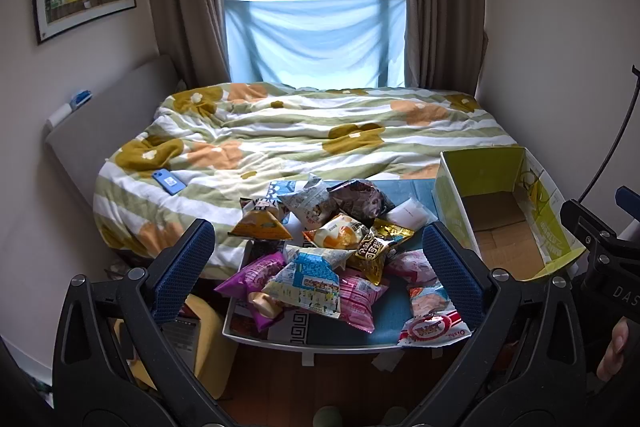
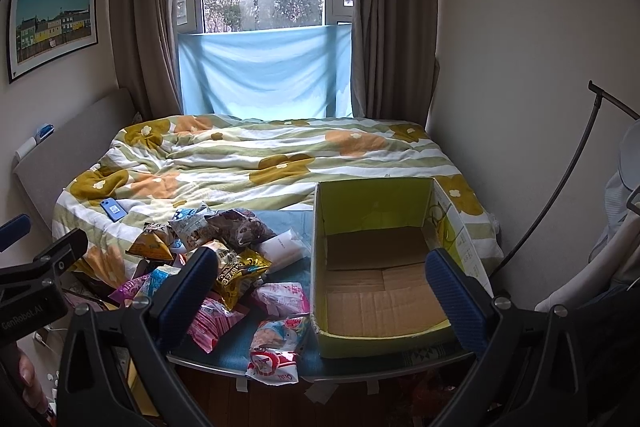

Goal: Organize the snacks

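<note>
Snack packets (image 1: 320, 247) lay heaped across the left half of the low surface (image 1: 304, 341) at the foot of the bed (image 1: 304, 131), some overlapping its left edge. A blue-and-white packet (image 1: 306, 277) sat on top near the front, with a purple packet (image 1: 256, 277) beside it at the left edge and a black-and-gold packet (image 1: 374, 253) just behind it to the right. A red-and-white packet (image 2: 274, 359) hung over the front edge of the surface. A yellow-green cardboard box (image 2: 384, 267) stood open on the right half of the surface, with bare cardboard showing on its floor and nothing seen inside.

The left gripper (image 1: 318, 259) hovered before the heap with its jaws spread wide and nothing between them. The right gripper (image 2: 320, 287) faced the box, its jaws likewise spread wide and holding nothing.

A blue phone (image 1: 169, 182) rested on the flowered quilt near the left edge of the bed, well apart from the snacks.
</note>
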`<state>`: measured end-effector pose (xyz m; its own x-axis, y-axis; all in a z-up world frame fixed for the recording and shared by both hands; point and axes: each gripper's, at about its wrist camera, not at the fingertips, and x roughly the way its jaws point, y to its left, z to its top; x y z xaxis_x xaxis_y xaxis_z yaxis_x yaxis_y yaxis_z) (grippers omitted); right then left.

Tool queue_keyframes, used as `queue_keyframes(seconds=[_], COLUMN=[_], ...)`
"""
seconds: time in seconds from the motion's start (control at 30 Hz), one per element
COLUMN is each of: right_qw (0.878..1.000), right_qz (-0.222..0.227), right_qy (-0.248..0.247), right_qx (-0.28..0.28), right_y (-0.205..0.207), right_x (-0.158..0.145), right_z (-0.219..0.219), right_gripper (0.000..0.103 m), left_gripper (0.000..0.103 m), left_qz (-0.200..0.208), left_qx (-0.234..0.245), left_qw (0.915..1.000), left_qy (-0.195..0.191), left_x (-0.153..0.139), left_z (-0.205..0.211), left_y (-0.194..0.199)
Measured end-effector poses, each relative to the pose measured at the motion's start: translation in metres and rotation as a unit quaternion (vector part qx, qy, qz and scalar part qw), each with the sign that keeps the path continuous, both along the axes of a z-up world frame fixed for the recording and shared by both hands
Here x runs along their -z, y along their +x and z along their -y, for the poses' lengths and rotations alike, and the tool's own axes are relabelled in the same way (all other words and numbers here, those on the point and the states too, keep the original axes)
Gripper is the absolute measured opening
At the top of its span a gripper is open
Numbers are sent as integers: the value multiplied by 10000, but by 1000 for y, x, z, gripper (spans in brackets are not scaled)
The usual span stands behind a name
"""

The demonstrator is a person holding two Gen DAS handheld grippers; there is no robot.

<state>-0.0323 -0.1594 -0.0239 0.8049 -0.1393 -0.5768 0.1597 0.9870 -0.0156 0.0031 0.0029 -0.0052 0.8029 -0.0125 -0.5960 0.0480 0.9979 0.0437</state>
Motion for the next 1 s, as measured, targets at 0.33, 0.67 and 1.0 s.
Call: queue_keyframes(seconds=[0.33, 0.67, 1.0], right_qw=[10000, 9999, 9961], right_qz=[-4, -76, -660], right_qy=[9, 61, 199], right_qx=[1, -46, -546], right_y=[0, 5, 15], right_x=[1, 6, 43], right_z=[1, -4, -3], right_gripper=[102, 102, 102], left_gripper=[103, 103, 103], left_qz=[27, -141, -378], left_qx=[1, -92, -174], left_qw=[10000, 9998, 9987], left_qy=[-21, -107, 299], left_x=[-2, 5, 61], left_z=[1, -10, -18], left_y=[-1, -1, 2])
